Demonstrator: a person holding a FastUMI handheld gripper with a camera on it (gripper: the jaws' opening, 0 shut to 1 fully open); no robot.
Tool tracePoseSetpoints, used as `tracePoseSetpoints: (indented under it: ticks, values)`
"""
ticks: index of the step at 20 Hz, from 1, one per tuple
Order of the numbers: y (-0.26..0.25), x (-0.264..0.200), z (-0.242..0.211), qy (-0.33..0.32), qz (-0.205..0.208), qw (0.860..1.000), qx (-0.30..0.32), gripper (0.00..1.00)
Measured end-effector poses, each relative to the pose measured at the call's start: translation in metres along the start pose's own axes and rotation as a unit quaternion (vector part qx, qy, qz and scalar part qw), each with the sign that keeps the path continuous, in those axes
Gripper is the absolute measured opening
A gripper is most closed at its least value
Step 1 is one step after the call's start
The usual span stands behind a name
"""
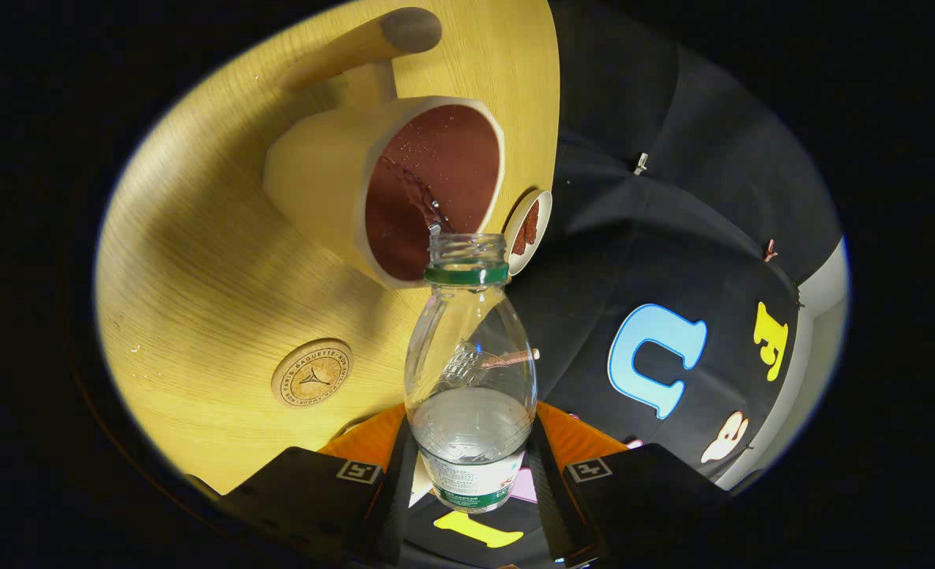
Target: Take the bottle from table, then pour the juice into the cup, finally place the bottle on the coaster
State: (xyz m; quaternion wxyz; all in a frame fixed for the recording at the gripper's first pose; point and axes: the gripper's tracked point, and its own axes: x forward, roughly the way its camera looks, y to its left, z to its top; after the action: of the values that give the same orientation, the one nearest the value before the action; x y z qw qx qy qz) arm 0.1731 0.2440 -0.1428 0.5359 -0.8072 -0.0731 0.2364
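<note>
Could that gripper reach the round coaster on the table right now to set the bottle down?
Probably yes, though not yet. The gripper is shut on the bottle, tipped over the cup. The coaster lies bare on the table beside the fingers, with nothing between.

Colours as I see them from the tool's camera

My tool [471, 466] clamps both fingers on a clear bottle [469, 371] with a green neck ring and a white label edged in green. Beyond it I see a pale cream cup [333, 178] with a dark reddish-brown inside, standing on a yellow wood-grain tabletop [198, 276]. The round coaster [312, 373] is tan cork with a printed ring and a dark three-armed mark. A small white dish [527, 229] holds something reddish-brown.
</note>
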Motion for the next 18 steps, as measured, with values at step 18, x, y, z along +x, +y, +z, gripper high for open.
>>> tracePoseSetpoints:
  ticks: [18]
  values:
    - [-0.02,0.0,0.01,-0.032,-0.002,0.995,-0.09,0.7]
